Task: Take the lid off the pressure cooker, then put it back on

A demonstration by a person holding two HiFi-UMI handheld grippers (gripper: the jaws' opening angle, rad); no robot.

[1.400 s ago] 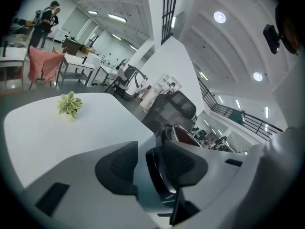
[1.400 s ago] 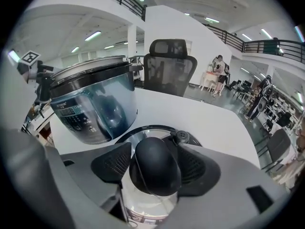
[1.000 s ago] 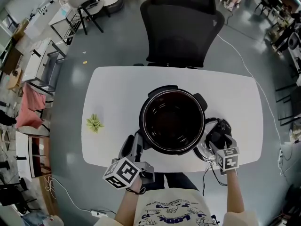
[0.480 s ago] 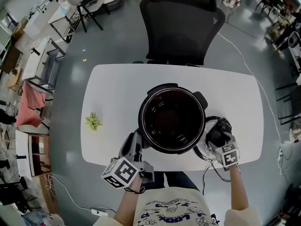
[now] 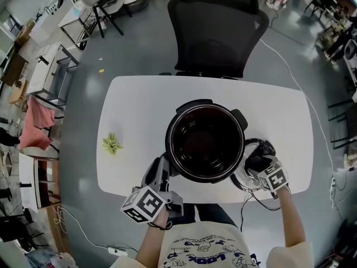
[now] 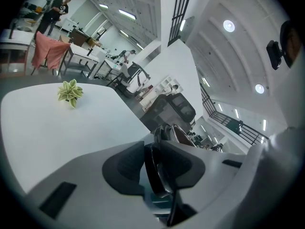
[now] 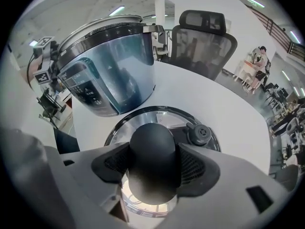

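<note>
The pressure cooker [image 5: 205, 106] stands open on the middle of the white table [image 5: 139, 110], its dark pot bare. Its steel lid [image 5: 241, 178] lies flat on the table just right of it. My right gripper [image 5: 257, 162] points steeply down over the lid. Its jaws have just been closing, and the pads now sit against both sides of the black knob [image 7: 152, 147]. My left gripper [image 5: 163, 169] is at the cooker's front left. Its jaws have just been closing and hold the cooker's black side handle [image 6: 155, 171].
A small green plant [image 5: 111, 145] sits at the table's left. A black office chair [image 5: 215, 29] stands behind the table. The lid's pressure valve [image 7: 199, 133] rises beside the knob. The cooker's wall [image 7: 112, 66] stands close to the lid. A cable [image 5: 248, 205] hangs off the front edge.
My right gripper has turned and rolled over the lid's knob, its marker cube shifting slightly right. The left gripper, cooker and lid stay where they were.
</note>
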